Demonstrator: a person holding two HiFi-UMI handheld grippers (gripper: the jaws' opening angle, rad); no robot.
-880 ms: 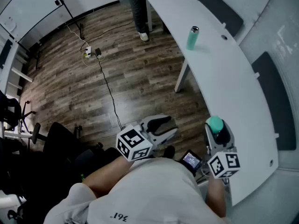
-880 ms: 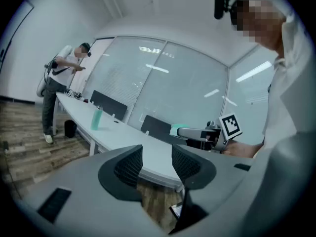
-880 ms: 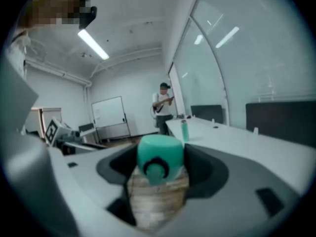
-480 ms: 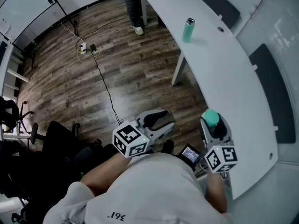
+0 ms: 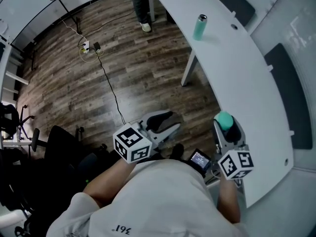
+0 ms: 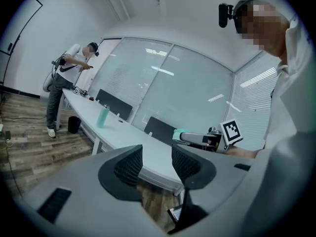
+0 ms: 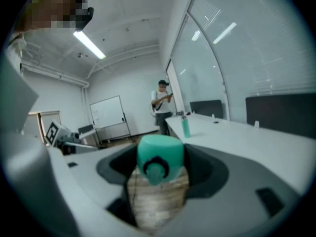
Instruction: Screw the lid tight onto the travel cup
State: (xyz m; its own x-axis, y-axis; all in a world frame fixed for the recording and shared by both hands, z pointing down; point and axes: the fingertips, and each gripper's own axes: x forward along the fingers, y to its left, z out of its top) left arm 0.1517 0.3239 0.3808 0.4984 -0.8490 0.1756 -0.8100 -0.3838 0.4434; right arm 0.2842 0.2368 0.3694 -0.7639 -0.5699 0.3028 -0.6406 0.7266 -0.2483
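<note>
I see right tool [image 7: 160, 172] pinching the teal lid [image 7: 160, 154]. Left tool [image 6: 157, 166] spread. Cup [image 5: 200, 27] stands on tabletop [image 5: 237, 83], 1 o'clock in head view.

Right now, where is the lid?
The teal lid is lower right in the head view, gripped in the right tongs by the table's near end, far from the travel cup.

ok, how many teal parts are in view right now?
2. The travel cup stands far down the white table; the lid is clamped in the right gripper, near the table's close end. No other teal shows.
</note>
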